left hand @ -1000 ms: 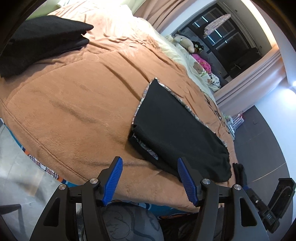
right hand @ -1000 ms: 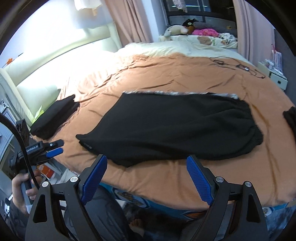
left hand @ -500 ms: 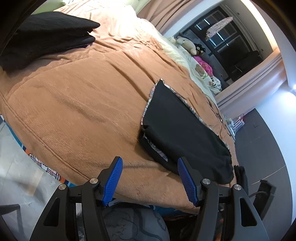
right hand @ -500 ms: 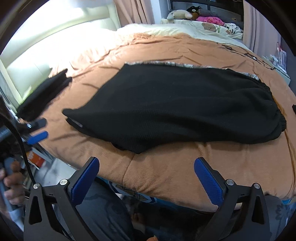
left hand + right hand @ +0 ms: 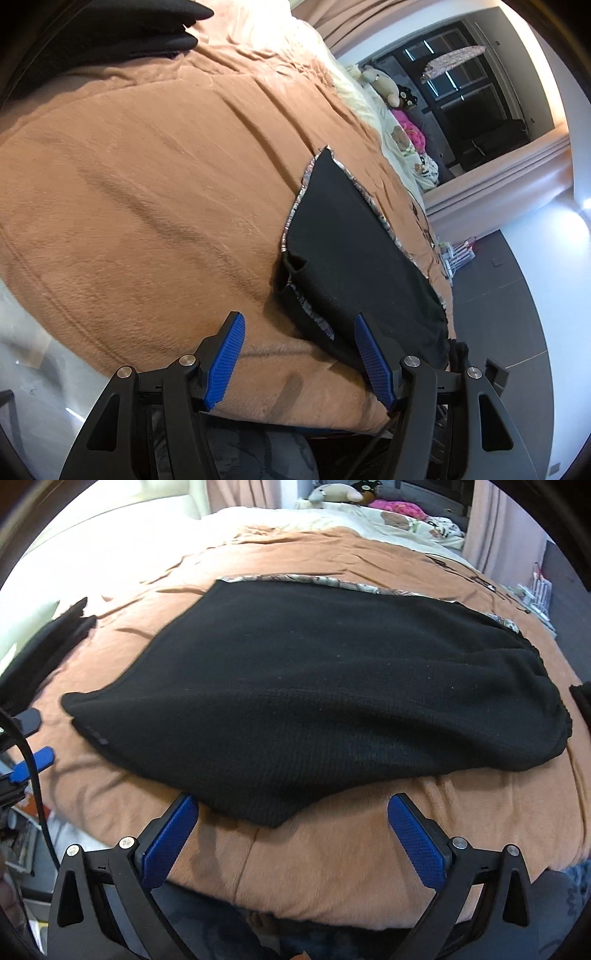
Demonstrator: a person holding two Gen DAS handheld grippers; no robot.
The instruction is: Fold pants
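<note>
- no brand, label or readable writing shows on anything in either view; a small pale mark sits on the hem at the pants' left end in the right wrist view, too small to read.
- the black pants [image 5: 314, 698] lie flat on the tan blanket [image 5: 351, 853] covering the bed, near its front edge.
- they look folded leg over leg – a patterned grey lining peeks out along the far edge and at the leg openings.
- in the right wrist view the long axis runs across the picture, left to right: the narrower leg end lies at the left, the wider gathered end at the right.
- in the left wrist view the same pants [image 5: 354, 251] stretch away from the camera on the right half of the blanket [image 5: 147, 192], the open leg end nearest.
- the left gripper [image 5: 299, 360] hovers over the blanket's front edge just short of the leg end – its blue pads stand partly apart with only blanket between them, gripping nothing.
- the right gripper [image 5: 291, 834] hangs at the bed's front edge with its jaws spread very wide; the pants' lowest fold dips toward the gap, but the pads touch no cloth.
- another dark folded garment [image 5: 110, 33] rests at the blanket's far left corner.
- plush toys [image 5: 332, 494] sit at the far side of the bed near the curtains.
</note>
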